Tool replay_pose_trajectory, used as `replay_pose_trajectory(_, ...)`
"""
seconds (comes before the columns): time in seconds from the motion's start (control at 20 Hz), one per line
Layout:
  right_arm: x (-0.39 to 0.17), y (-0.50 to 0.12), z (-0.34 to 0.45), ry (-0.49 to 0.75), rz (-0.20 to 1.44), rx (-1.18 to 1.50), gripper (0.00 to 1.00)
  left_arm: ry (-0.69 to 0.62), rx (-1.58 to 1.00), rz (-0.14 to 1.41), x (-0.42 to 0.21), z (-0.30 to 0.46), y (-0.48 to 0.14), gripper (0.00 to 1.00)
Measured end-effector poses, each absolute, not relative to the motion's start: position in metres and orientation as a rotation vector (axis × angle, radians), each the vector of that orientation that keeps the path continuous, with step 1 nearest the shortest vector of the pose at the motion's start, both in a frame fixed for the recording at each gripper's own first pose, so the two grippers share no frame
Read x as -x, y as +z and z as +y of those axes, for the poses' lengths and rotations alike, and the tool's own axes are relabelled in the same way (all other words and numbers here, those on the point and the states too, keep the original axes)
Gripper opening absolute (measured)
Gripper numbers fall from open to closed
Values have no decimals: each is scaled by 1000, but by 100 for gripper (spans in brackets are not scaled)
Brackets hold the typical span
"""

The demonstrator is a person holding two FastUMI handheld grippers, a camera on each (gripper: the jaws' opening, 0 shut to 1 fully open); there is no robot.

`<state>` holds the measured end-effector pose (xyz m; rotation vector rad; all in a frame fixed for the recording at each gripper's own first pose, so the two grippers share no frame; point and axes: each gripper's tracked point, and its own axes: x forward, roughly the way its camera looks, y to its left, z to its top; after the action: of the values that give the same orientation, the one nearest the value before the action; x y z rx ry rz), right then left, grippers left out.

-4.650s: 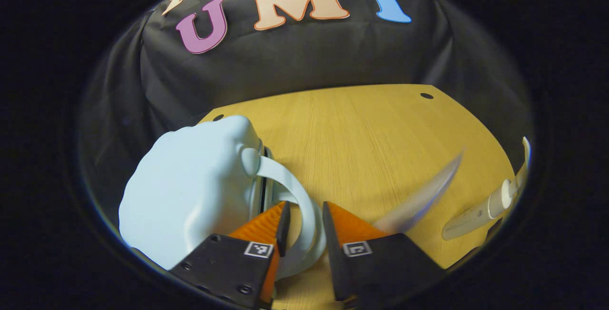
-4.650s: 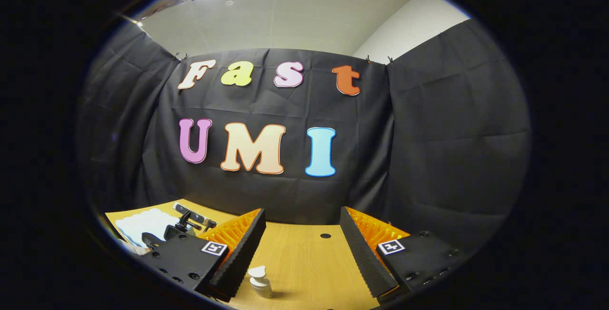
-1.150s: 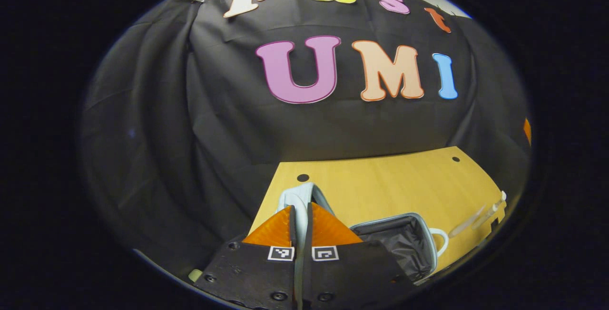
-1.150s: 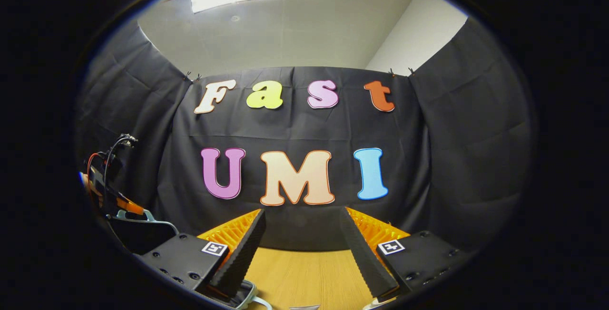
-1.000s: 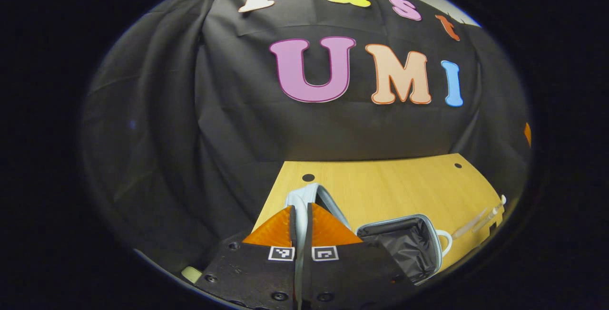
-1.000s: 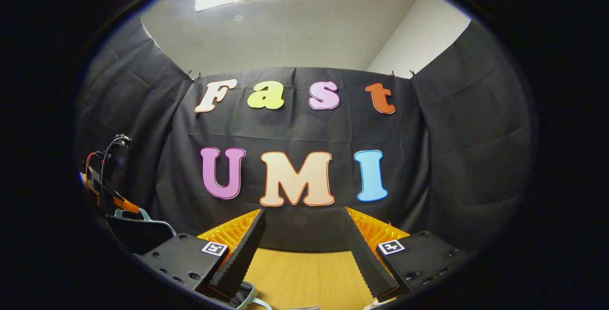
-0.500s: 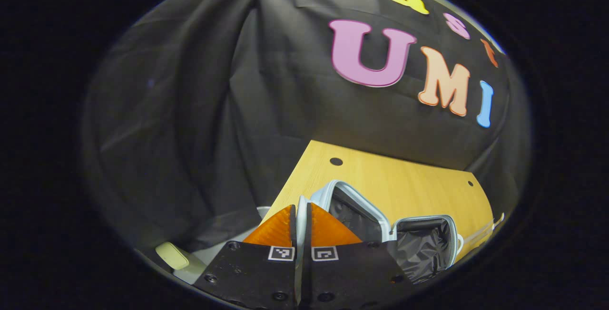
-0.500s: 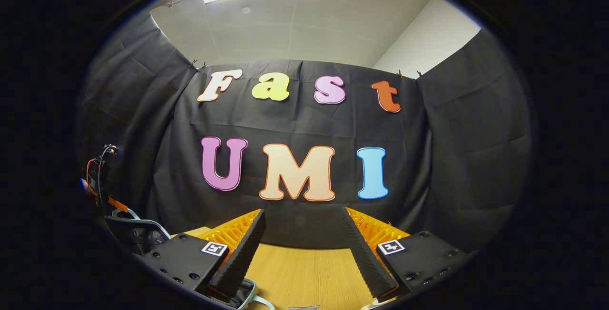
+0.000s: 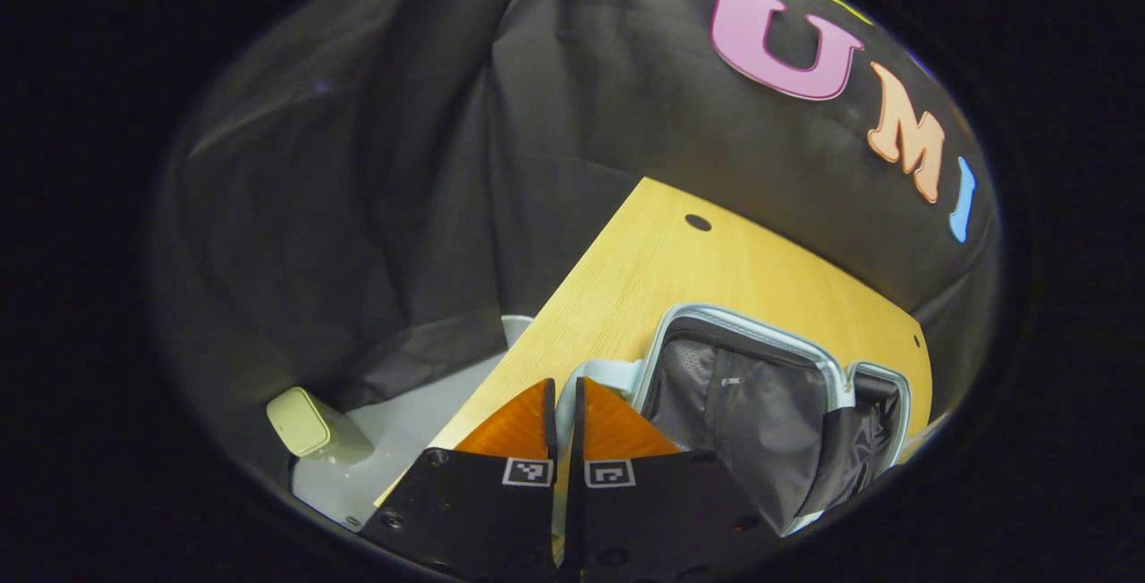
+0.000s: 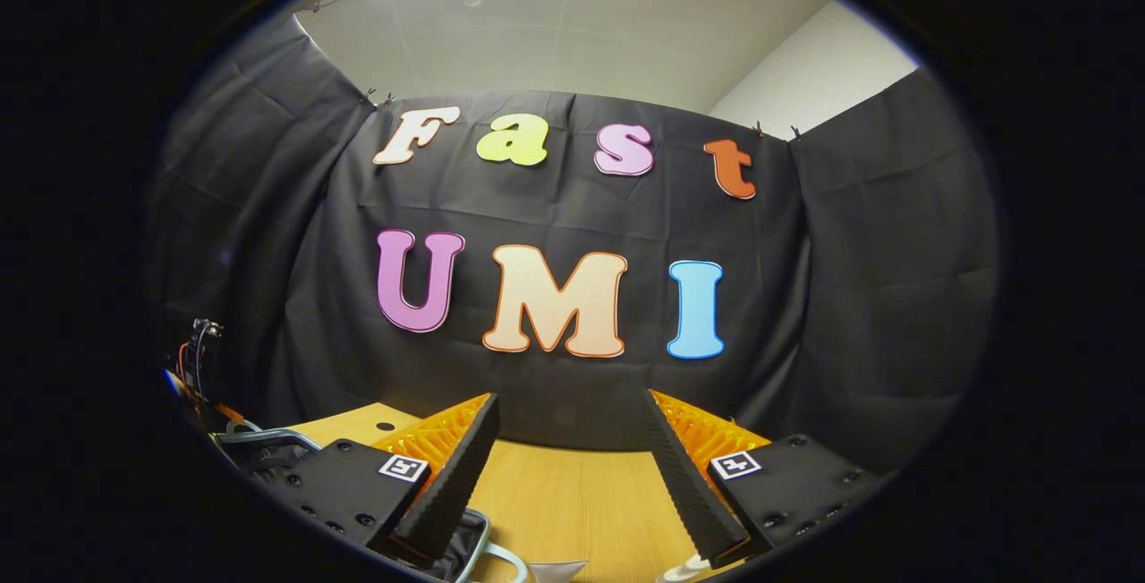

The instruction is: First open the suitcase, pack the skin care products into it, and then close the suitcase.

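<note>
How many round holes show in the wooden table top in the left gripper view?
2: one hole near the table's back corner, one at its right edge beyond the open suitcase. Others may be hidden.

The right gripper (image 10: 568, 467) hangs with fingers (image 10: 447, 485) wide apart over the table (image 10: 572, 502); the suitcase (image 10: 268, 453) lies lower left.

suitcase (image 9: 747, 404): pale blue shell, dark fabric lining, small, lying on the wooden table (image 9: 680, 270)
state: open, both halves spread flat with the lining facing up
handle (image 9: 595, 375): pale blue strap on the suitcase's near edge, pinched between the left gripper's (image 9: 564, 409) fingers
right gripper view: a corner of the suitcase (image 10: 465, 552) with its looped handle lies on the table, low left
</note>
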<state>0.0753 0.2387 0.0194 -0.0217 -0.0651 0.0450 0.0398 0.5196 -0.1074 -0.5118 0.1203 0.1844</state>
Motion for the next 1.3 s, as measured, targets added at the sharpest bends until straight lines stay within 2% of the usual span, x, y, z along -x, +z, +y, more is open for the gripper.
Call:
replay_pose_trajectory(0.05, -73, 19, 235, 40, -61, 26, 98, 217, 493, 105, -42, 523, -108, 0)
replay_pose_trajectory(0.15, -70, 21, 229, 38, -60, 34, 98, 291, 481, 132, -38, 537, -119, 9)
replay_pose_trajectory(0.35, -64, 29, 211, 40, -75, 26, 98, 440, 452, 50, -14, 552, -101, 92)
replay_pose_trajectory(0.5, -61, 32, 196, 58, -85, 18, 98, 514, 420, -75, 20, 547, -56, 95)
replay_pose_trajectory(0.7, -59, 38, 173, 87, -109, -35, 98, 472, 331, -256, 67, 493, 30, 94)
replay_pose_trajectory(1.05, -57, 31, 130, 79, -122, -139, 98, 272, 225, -511, 120, 348, 163, 94)
replay_pose_trajectory(1.3, -55, 24, 108, 88, -126, -174, 98, 72, 159, -550, 132, 215, 194, 94)
